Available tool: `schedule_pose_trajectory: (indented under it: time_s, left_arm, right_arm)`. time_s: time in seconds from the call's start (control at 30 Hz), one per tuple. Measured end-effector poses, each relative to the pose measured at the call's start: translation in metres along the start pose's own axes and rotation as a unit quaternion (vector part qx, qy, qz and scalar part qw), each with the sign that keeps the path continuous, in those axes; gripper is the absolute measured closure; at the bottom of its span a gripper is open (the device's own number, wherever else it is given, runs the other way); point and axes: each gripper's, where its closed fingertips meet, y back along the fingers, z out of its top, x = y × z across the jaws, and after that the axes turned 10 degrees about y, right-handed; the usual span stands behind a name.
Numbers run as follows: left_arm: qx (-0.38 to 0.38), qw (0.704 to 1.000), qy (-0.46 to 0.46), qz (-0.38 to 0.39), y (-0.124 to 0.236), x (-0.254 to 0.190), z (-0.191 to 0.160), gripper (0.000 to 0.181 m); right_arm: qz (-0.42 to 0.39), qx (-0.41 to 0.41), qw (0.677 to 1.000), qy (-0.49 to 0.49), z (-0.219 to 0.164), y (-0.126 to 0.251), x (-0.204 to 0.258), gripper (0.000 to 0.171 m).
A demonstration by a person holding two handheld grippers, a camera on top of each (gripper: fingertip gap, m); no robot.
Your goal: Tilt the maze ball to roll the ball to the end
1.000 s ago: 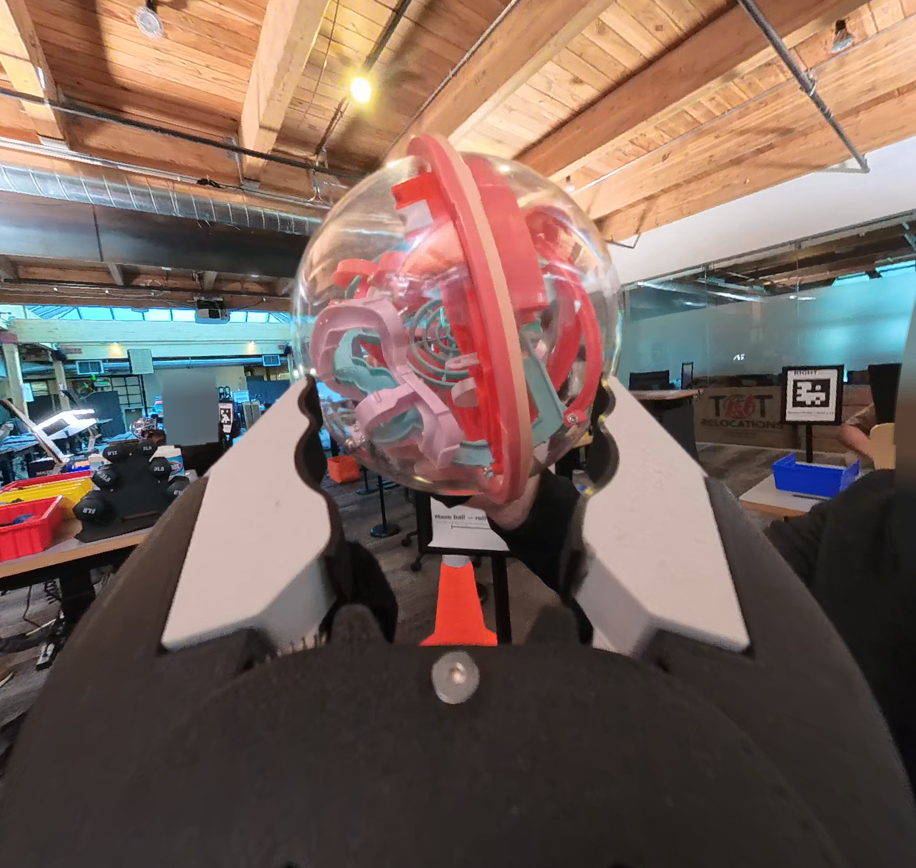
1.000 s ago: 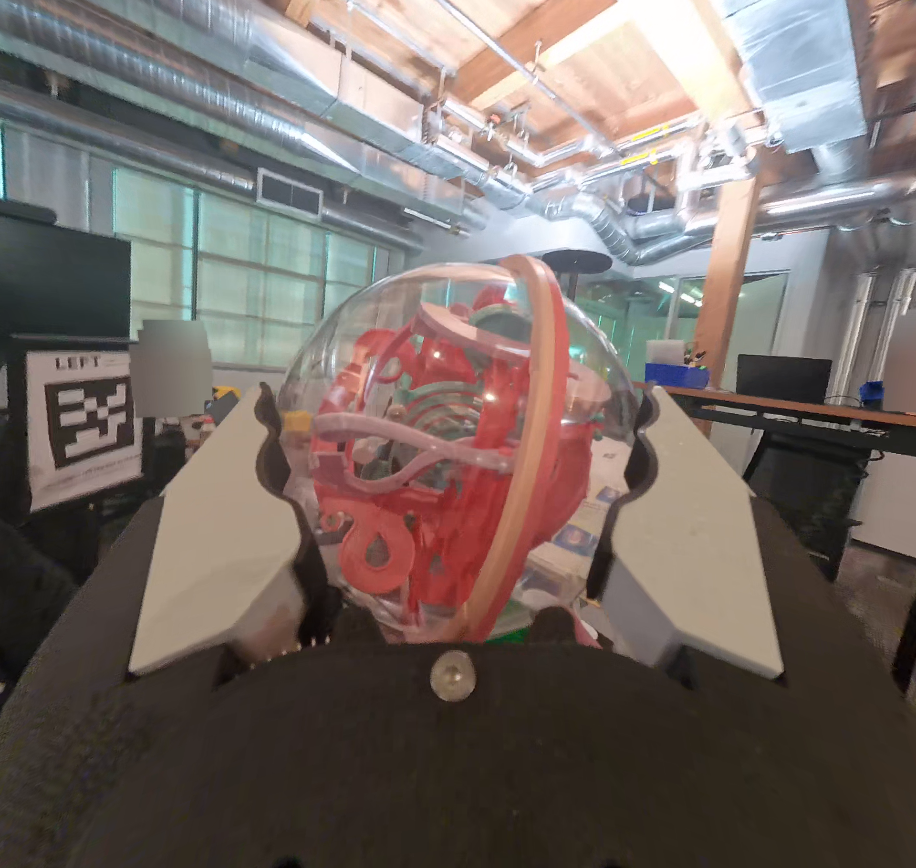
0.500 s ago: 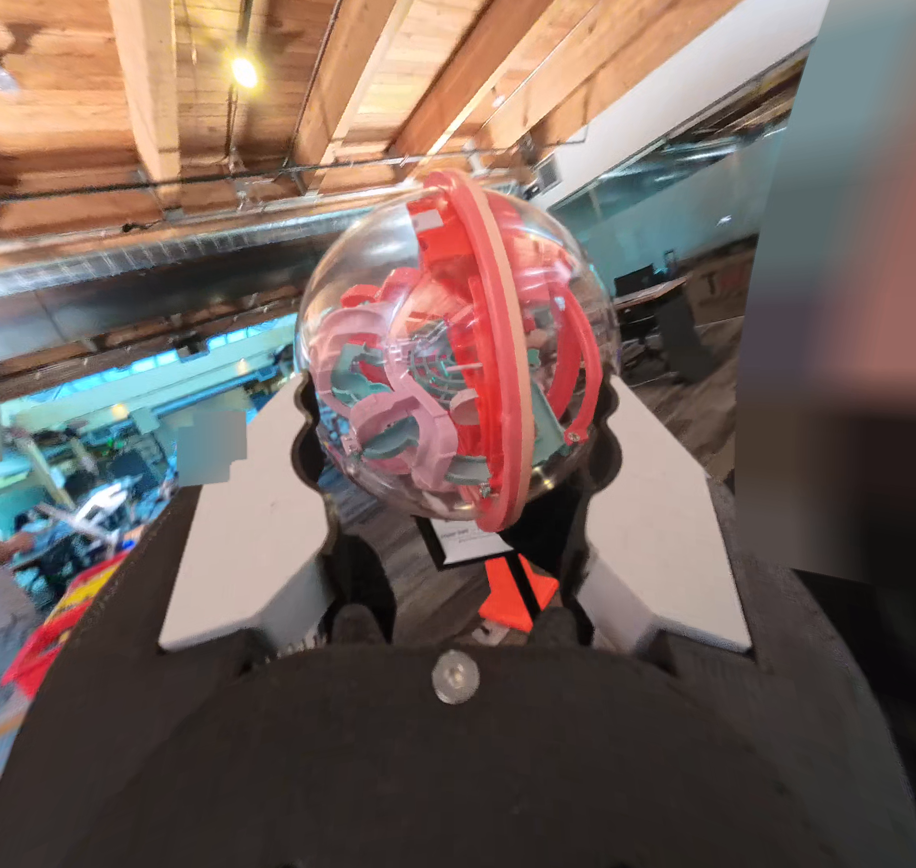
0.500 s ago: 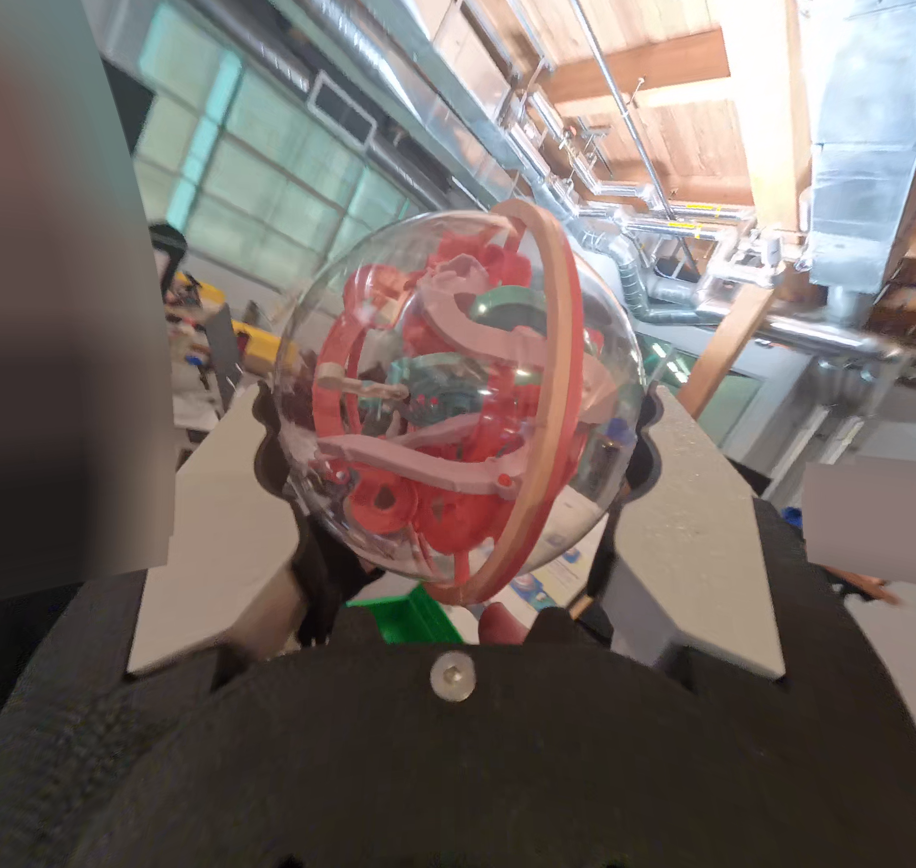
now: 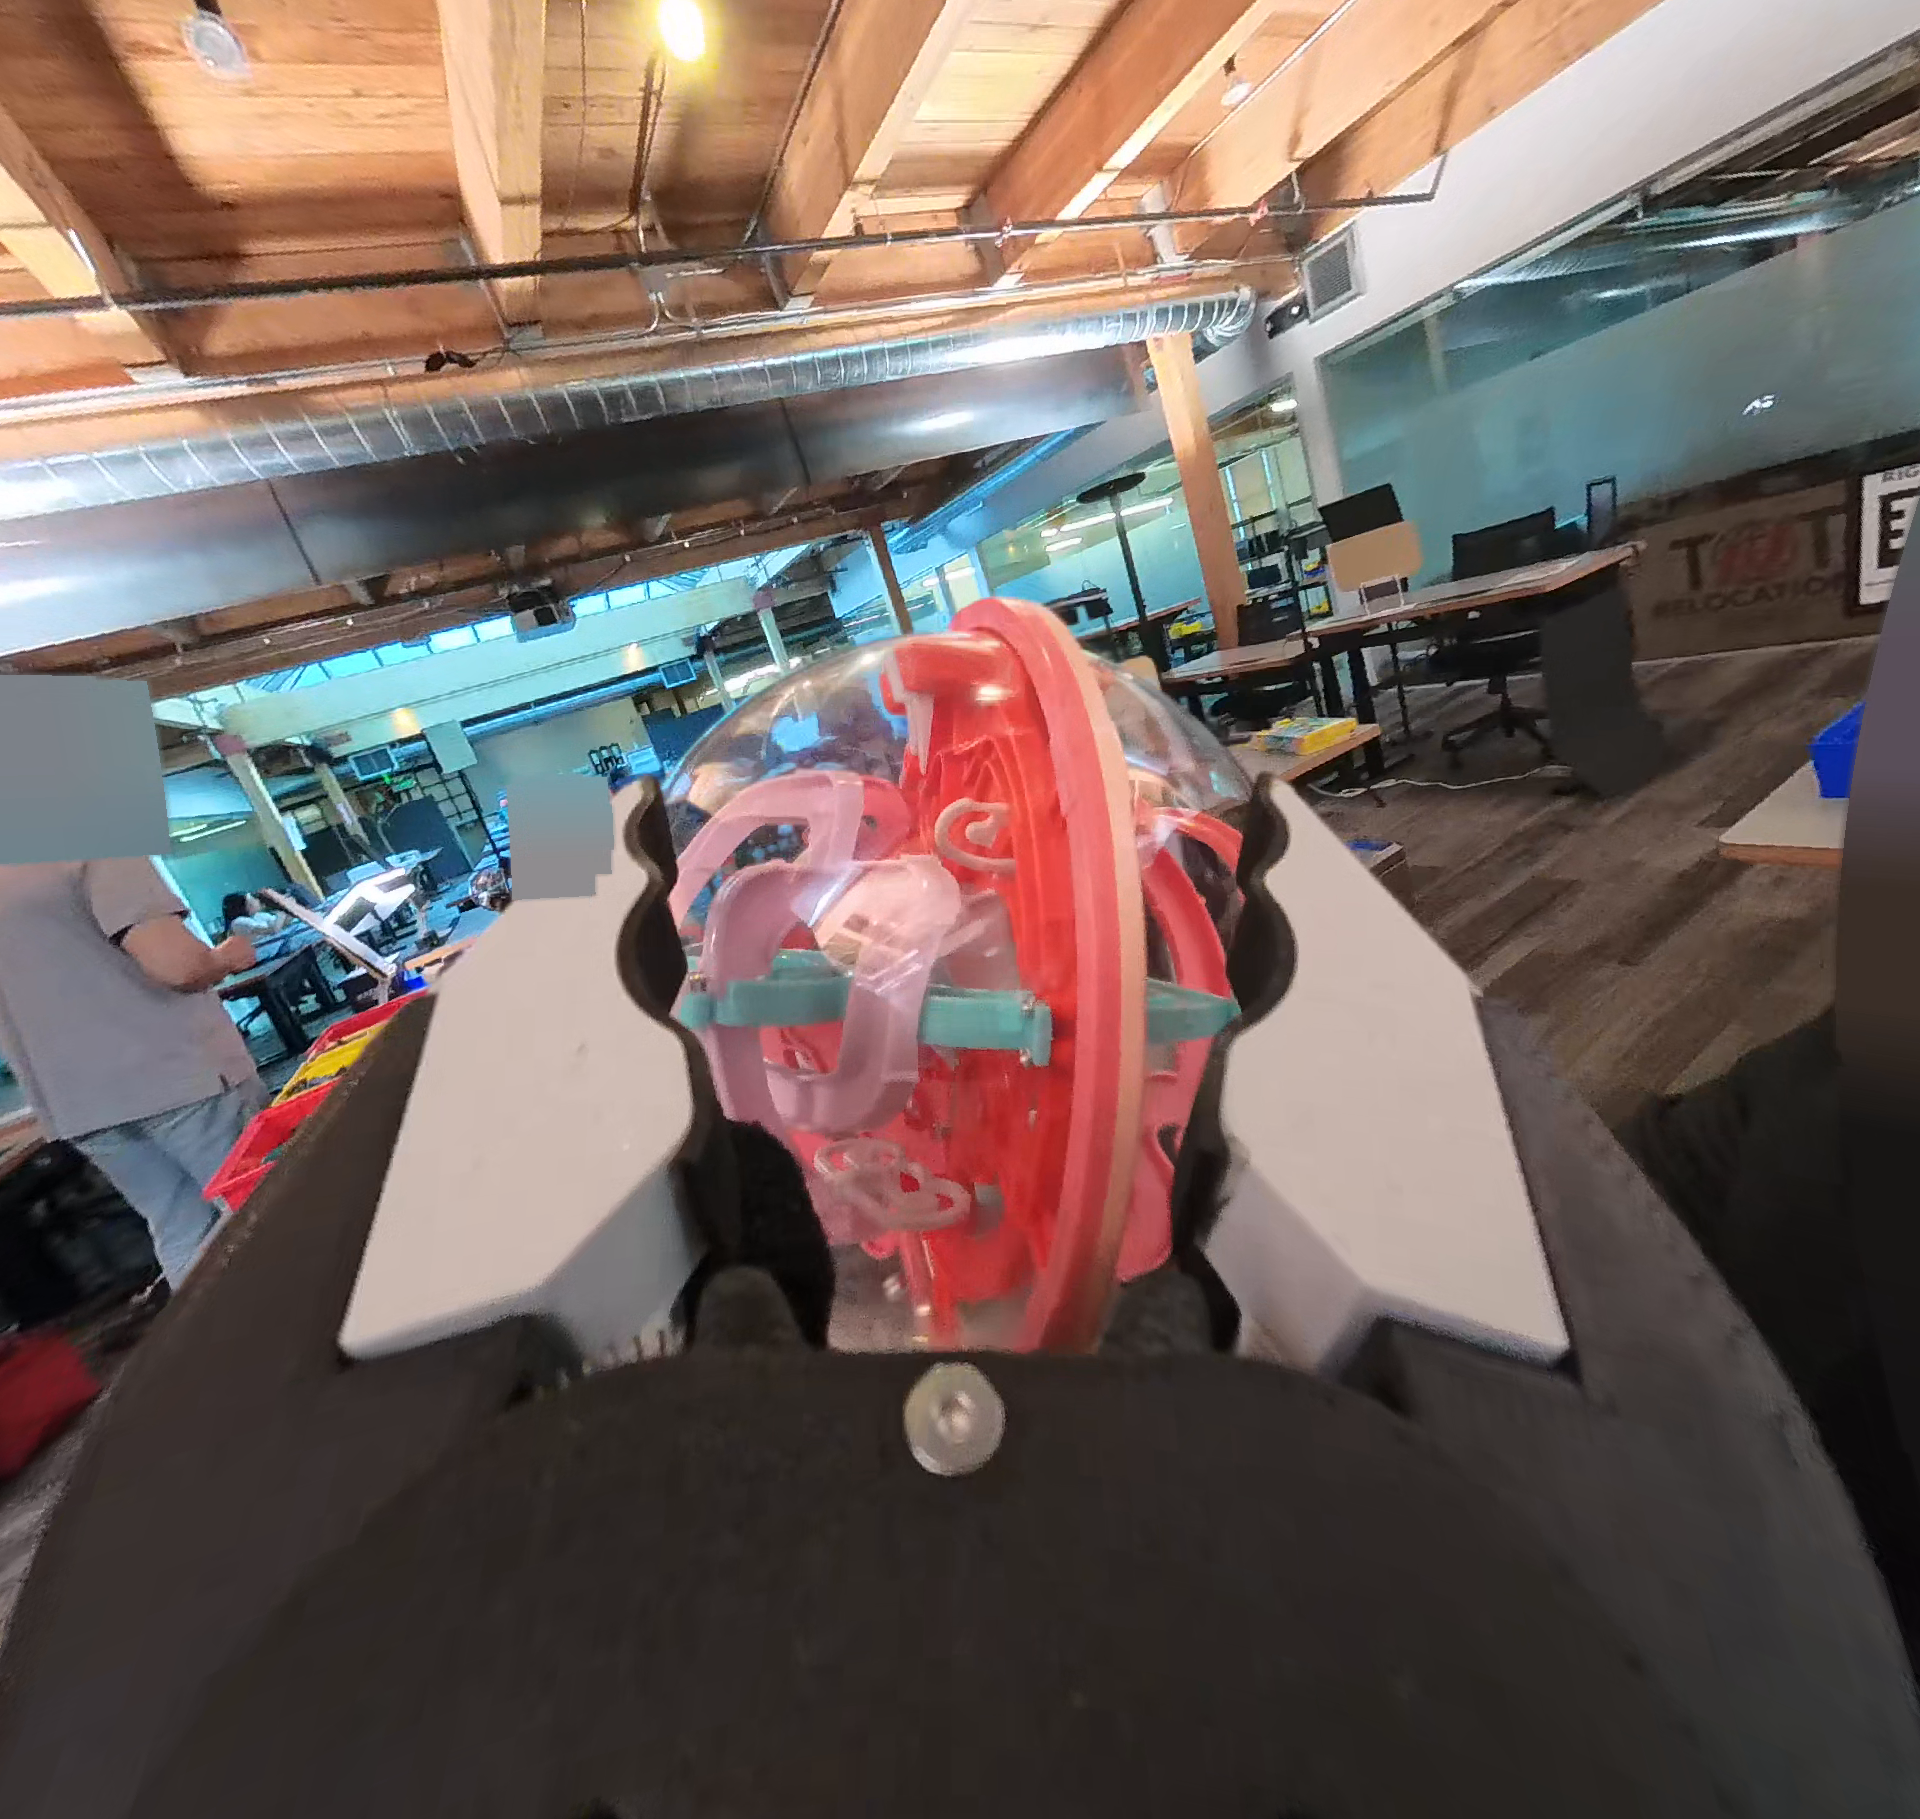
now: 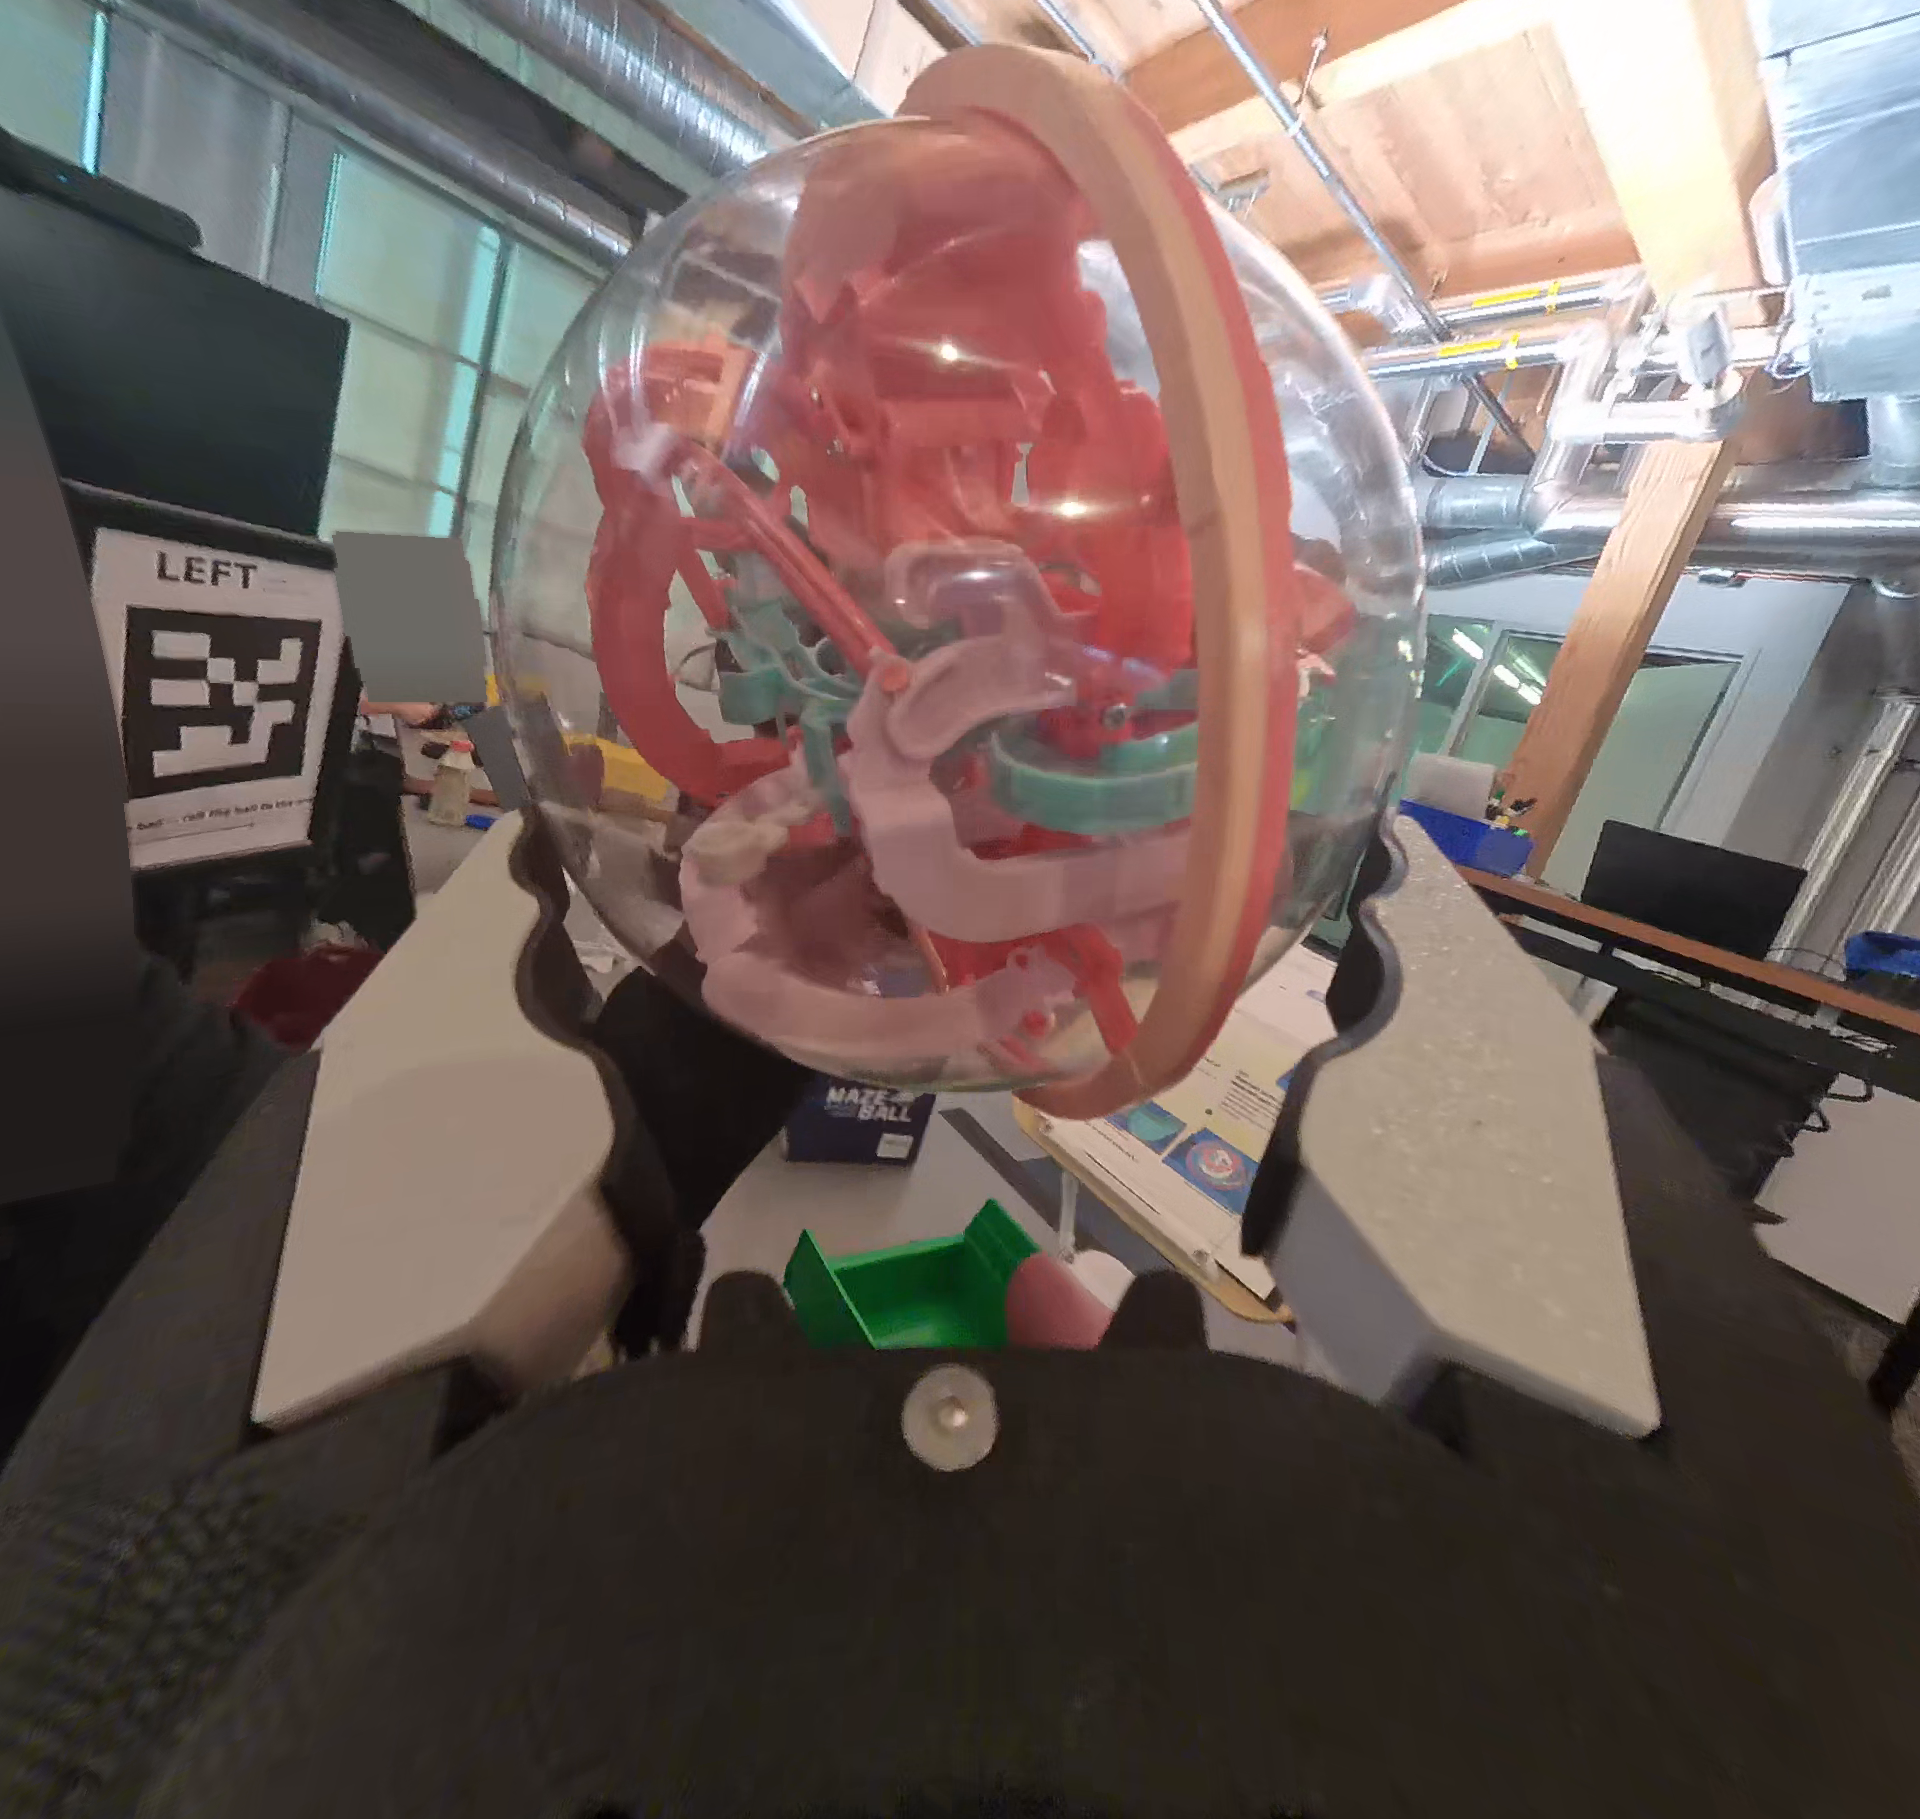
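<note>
The maze ball (image 5: 956, 980) is a clear sphere with red, pink and teal tracks inside and a red-and-tan ring around its middle. It is held up in the air between both grippers. My left gripper (image 5: 951, 803) is shut on it, with the ball deep between the white fingers (image 5: 540, 1094). In the right wrist view the maze ball (image 6: 956, 606) sits high at the fingertips of my right gripper (image 6: 956, 834), which is shut on its lower sides. I cannot make out the small ball inside.
Below the ball in the right wrist view are a green bin (image 6: 904, 1291), a dark blue box (image 6: 857, 1125) and a printed sheet (image 6: 1174, 1146) on a grey table. A marker sign (image 6: 218, 689) stands at left. A person (image 5: 114, 1021) and red bins (image 5: 281, 1125) are far left.
Both grippers have turned the maze ball, so its tracks face differently. It now sits lower between the left fingers and higher at the right fingertips. Both views have swung back toward level.
</note>
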Motion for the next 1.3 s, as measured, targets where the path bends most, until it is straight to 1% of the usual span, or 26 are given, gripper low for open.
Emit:
schedule_pose_trajectory:
  time_s: [0.1, 0.23, 0.33, 0.4, 0.5, 0.53, 0.57, 0.6, 0.63, 0.67, 0.7, 0.83, 0.9, 0.93, 1.0, 1.07, 1.13, 1.17, 1.2, 1.23, 1.27, 1.3]
  left_arm:
    - [-0.004, 1.0, 0.023, 0.006, -0.004, 0.011, -0.001, 0.075]
    - [0.01, 0.997, 0.069, 0.016, -0.008, 0.037, -0.012, 0.075]
    - [0.012, 0.997, 0.074, 0.008, -0.013, 0.042, -0.019, 0.075]
    - [0.01, 0.998, 0.063, -0.005, -0.017, 0.034, -0.019, 0.075]
    - [-0.001, 0.999, -0.007, -0.043, -0.024, -0.015, -0.004, 0.075]
    - [0.0, 0.998, -0.037, -0.043, -0.028, -0.027, 0.001, 0.076]
    - [0.004, 0.999, -0.039, -0.03, -0.033, -0.019, 0.006, 0.076]
    - [0.012, 1.0, -0.006, -0.01, -0.036, 0.008, 0.008, 0.076]
    - [0.018, 0.999, 0.045, 0.01, -0.036, 0.045, 0.005, 0.076]
    - [0.012, 0.994, 0.104, 0.024, -0.033, 0.078, -0.005, 0.076]
    - [0.006, 0.989, 0.141, 0.034, -0.029, 0.097, -0.019, 0.076]
    - [0.011, 0.975, 0.211, 0.063, -0.006, 0.124, -0.085, 0.076]
    - [0.007, 0.97, 0.236, 0.065, -0.002, 0.134, -0.107, 0.076]
    - [0.007, 0.969, 0.238, 0.059, -0.002, 0.134, -0.111, 0.076]
    - [0.002, 0.974, 0.224, 0.037, -0.005, 0.125, -0.108, 0.076]
    - [-0.008, 0.983, 0.184, 0.01, -0.01, 0.108, -0.096, 0.076]
    - [-0.03, 0.989, 0.138, -0.031, -0.014, 0.08, -0.076, 0.076]
    - [-0.044, 0.993, 0.098, -0.057, -0.016, 0.057, -0.061, 0.076]
    - [-0.049, 0.994, 0.066, -0.07, -0.019, 0.044, -0.05, 0.076]
    - [-0.049, 0.995, 0.061, -0.059, -0.023, 0.055, -0.043, 0.076]
    - [-0.05, 0.992, 0.111, -0.032, -0.024, 0.093, -0.047, 0.077]
    - [-0.058, 0.982, 0.177, -0.019, -0.019, 0.132, -0.063, 0.077]
  right_arm:
    - [-0.011, -0.002, 1.0, -0.022, -0.001, 0.005, -0.009, 0.026]
    - [-0.031, 0.001, 0.997, -0.064, -0.016, 0.013, -0.023, 0.026]
    - [-0.042, -0.004, 0.997, -0.061, -0.018, 0.021, -0.027, 0.026]
    - [-0.043, -0.003, 0.998, -0.038, -0.01, 0.024, -0.02, 0.026]
    - [-0.022, 0.0, 0.999, 0.043, 0.021, 0.022, 0.009, 0.026]
    - [-0.01, -0.004, 0.998, 0.056, 0.028, 0.021, 0.01, 0.026]
    - [-0.006, -0.008, 0.999, 0.036, 0.028, 0.021, -0.002, 0.026]
    - [-0.014, -0.005, 1.0, -0.008, 0.019, 0.022, -0.025, 0.026]
    - [-0.032, -0.001, 0.998, -0.061, 0.004, 0.024, -0.049, 0.026]
    - [-0.054, 0.0, 0.992, -0.11, -0.012, 0.029, -0.066, 0.026]
    - [-0.067, 0.001, 0.988, -0.142, -0.028, 0.034, -0.072, 0.026]
    - [-0.082, 0.029, 0.972, -0.216, -0.094, 0.057, -0.065, 0.026]
    - [-0.095, 0.031, 0.968, -0.231, -0.111, 0.066, -0.065, 0.026]
    - [-0.099, 0.036, 0.969, -0.225, -0.112, 0.069, -0.063, 0.026]
    - [-0.101, 0.045, 0.975, -0.195, -0.105, 0.07, -0.059, 0.026]
    - [-0.094, 0.054, 0.983, -0.147, -0.088, 0.067, -0.052, 0.026]
    - [-0.089, 0.065, 0.991, -0.075, -0.059, 0.06, -0.037, 0.025]
    - [-0.082, 0.068, 0.994, -0.028, -0.041, 0.055, -0.028, 0.025]
    - [-0.074, 0.068, 0.995, -0.005, -0.03, 0.052, -0.029, 0.025]
    - [-0.072, 0.064, 0.995, -0.028, -0.033, 0.051, -0.046, 0.025]
    - [-0.089, 0.069, 0.99, -0.085, -0.049, 0.054, -0.072, 0.025]
    - [-0.119, 0.092, 0.981, -0.126, -0.073, 0.058, -0.092, 0.024]
